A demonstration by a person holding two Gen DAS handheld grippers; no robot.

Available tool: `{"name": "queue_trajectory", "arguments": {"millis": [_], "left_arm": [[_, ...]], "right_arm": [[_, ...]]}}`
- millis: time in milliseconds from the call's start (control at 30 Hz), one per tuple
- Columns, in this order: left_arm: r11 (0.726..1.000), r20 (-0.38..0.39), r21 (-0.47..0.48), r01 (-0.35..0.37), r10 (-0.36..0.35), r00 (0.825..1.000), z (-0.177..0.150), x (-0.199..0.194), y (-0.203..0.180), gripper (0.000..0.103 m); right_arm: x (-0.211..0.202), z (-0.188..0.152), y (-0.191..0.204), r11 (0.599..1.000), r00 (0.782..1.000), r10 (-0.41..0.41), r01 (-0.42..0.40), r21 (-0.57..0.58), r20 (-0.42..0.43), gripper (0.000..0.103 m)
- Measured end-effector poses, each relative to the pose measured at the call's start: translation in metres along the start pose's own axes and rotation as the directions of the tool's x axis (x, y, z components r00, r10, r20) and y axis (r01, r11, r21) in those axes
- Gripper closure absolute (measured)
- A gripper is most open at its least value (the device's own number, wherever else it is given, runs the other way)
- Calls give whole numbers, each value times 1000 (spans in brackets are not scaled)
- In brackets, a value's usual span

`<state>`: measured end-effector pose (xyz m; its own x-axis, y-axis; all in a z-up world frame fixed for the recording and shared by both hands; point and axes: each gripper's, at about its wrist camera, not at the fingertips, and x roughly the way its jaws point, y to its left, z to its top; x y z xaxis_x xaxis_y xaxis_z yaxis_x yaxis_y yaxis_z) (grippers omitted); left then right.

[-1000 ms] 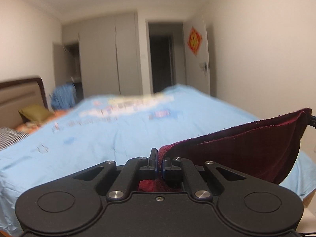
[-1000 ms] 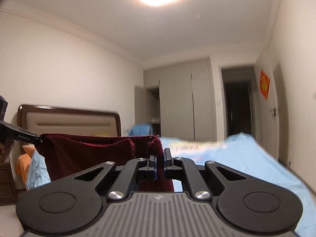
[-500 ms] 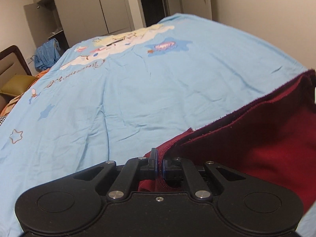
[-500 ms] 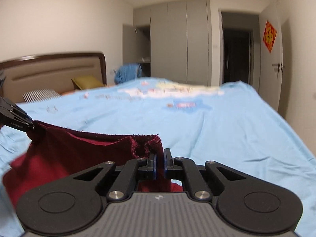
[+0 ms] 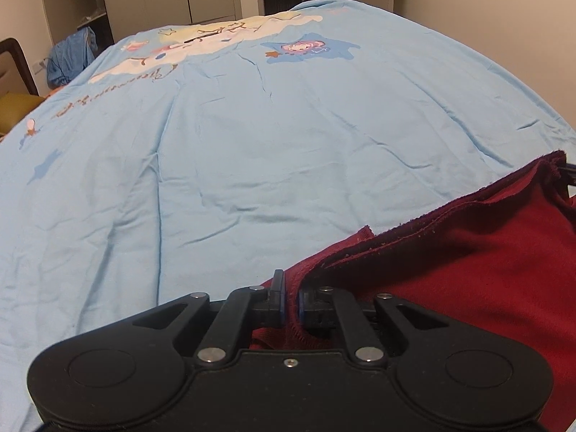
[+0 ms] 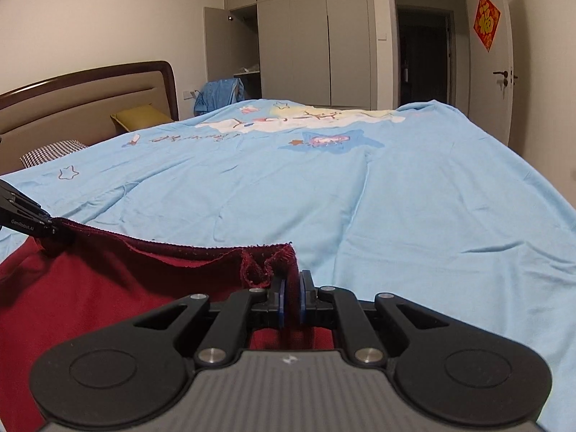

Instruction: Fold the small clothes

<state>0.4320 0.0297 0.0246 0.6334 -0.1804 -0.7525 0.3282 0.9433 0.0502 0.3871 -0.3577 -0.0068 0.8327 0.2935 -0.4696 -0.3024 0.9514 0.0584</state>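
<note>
The bed [image 6: 360, 198] takes up most of what I see, spread with a light blue cover [image 5: 252, 162] printed with cartoon figures and stars toward twelve o'clock. Behind it, at about ten o'clock in my right camera, stands the brown headboard [image 6: 90, 97] with a yellow pillow [image 6: 142, 115] and a checked pillow [image 6: 54, 149] below it. A grey wardrobe [image 6: 309, 36] fills the far wall at twelve o'clock, with a blue garment [image 6: 217, 95] heaped just in front of its open door, and a dark doorway [image 6: 424, 57] sits at one o'clock beside a white door carrying a red paper decoration [image 6: 486, 21]. The dark red cloth [image 5: 468, 270] lies low over the near edge of the bed, stretched between my two grippers, its top hem running from one to the other and its body sagging below; whether it touches the cover I cannot tell. My left gripper [image 5: 291, 300] is clamped on one top corner of the cloth, the fabric pinched between its blue-padded fingers, with the cloth running off toward three o'clock. My right gripper [image 6: 291, 300] is closed on the other top corner, a bunched fold standing up between its fingers, and the cloth runs off toward nine o'clock, where the tip of my left gripper shows at the frame edge.
</note>
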Motion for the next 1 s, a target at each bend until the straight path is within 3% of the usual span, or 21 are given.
{"name": "queue_trajectory", "arguments": {"millis": [33,67,100,167,233,300,333,400,500,600,667,733,800,900,1000], "left_arm": [[1000,6,-6,6,-6,1000,-1,1,2,85],[1000,12,-12,15,-15,1000,-1,1,3,70],[999,19,-21,26,-25,1000,-2,0,6,49],[998,50,-46,32,-30,998,-6,-6,12,31],[998,76,-61,34,-29,997,-8,-13,19,27],[995,110,-96,17,-6,994,-12,-24,28,18],[993,133,-116,2,14,991,-15,-31,32,16],[991,182,-134,-10,35,983,-20,-47,39,12],[995,236,-94,16,7,972,-32,-70,37,10],[994,258,-12,107,-100,961,-45,-81,22,7],[978,243,42,203,-207,948,-54,-78,9,6],[950,199,69,306,-313,928,-58,-65,-3,6],[927,147,56,370,-374,916,-57,-43,-14,6],[930,135,7,368,-365,921,-53,-11,-20,8],[936,175,-106,337,-316,932,-47,7,-8,10]], "right_arm": [[1,-1,0,1000,1000,6,-6,3,-5,92],[1,-2,-1,1000,1000,11,-11,8,-6,92],[1,-2,-2,1000,1000,16,-16,14,-6,89],[-2,-2,-4,1000,1000,18,-18,22,-6,71],[-10,0,-5,999,1000,20,-20,27,5,38],[-17,-1,-7,999,1000,23,-24,22,17,26],[-22,-1,-7,1000,1000,18,-19,19,21,18],[-33,-2,-9,1000,999,11,-11,13,36,11],[-50,-5,-8,998,997,56,-55,-20,50,5],[-59,-8,0,983,984,176,-174,-63,26,2],[-60,-8,8,961,964,266,-265,-77,-4,2],[-51,-6,16,930,932,356,-361,-71,-72,1],[-33,-7,27,900,896,416,-430,-73,-154,1],[-6,-8,38,895,887,414,-437,-84,-204,1],[14,-4,31,921,908,377,-389,-34,-182,1]]}}
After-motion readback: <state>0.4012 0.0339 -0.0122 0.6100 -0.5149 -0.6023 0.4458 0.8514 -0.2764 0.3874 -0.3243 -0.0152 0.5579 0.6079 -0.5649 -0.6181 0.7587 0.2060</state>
